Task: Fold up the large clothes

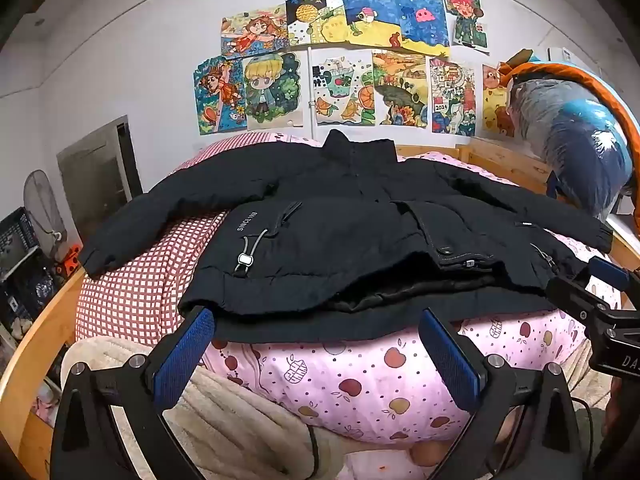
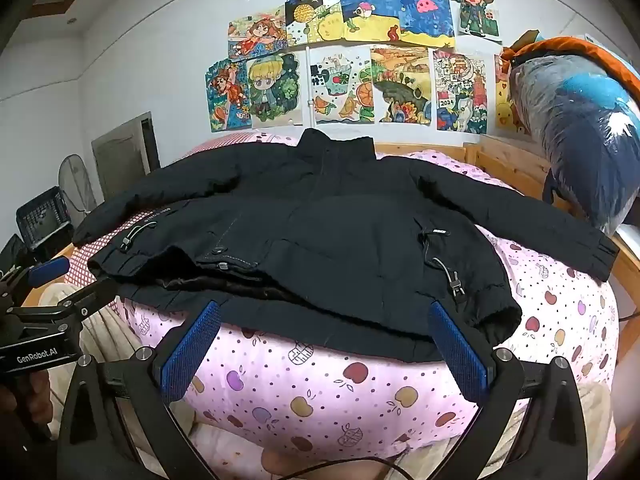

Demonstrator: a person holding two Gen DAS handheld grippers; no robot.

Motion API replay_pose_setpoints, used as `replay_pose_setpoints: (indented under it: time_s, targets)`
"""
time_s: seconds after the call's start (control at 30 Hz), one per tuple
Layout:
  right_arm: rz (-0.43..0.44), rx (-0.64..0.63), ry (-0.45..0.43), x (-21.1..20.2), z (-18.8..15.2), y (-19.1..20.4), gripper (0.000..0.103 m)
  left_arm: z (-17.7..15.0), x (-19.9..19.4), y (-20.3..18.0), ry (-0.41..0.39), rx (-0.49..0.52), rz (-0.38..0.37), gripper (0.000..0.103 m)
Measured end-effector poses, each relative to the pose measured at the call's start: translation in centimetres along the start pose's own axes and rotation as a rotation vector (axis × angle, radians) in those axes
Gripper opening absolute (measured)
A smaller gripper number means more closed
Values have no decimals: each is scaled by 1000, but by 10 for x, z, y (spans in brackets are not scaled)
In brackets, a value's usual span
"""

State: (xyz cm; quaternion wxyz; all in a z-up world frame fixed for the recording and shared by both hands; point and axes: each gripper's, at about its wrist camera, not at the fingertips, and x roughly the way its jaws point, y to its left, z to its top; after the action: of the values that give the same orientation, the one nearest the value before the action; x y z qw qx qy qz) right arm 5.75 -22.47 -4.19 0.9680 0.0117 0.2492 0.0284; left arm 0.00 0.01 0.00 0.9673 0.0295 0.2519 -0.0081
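A black padded jacket (image 1: 344, 236) lies front up on the bed, sleeves spread to both sides, collar toward the far wall; it also shows in the right wrist view (image 2: 332, 248). My left gripper (image 1: 316, 332) is open and empty, its blue pads just short of the jacket's near hem, left of centre. My right gripper (image 2: 324, 330) is open and empty at the hem's right part. Each gripper shows in the other's view: the right gripper (image 1: 600, 292), the left gripper (image 2: 52, 280).
The bed carries a pink fruit-print quilt (image 1: 360, 380) and a red checked cover (image 1: 140, 292), inside a wooden frame (image 1: 36, 344). A beige blanket (image 1: 224, 420) lies near left. A plastic-wrapped bundle (image 1: 576, 140) stands at the far right. Drawings cover the wall.
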Motion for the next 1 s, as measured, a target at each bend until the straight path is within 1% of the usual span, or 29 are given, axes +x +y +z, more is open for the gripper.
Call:
replay_pose_setpoints:
  time_s: [0.3, 0.7, 1.0]
  targets:
    - [-1, -5, -6, -1, 2, 0, 102, 3, 1, 5, 2, -3, -4, 103]
    - [-2, -6, -2, -2, 4, 1, 102, -1, -1, -1, -9, 9, -8, 103]
    - [-1, -5, 0, 1, -1, 0, 102, -2, -1, 0, -6, 4, -9, 103]
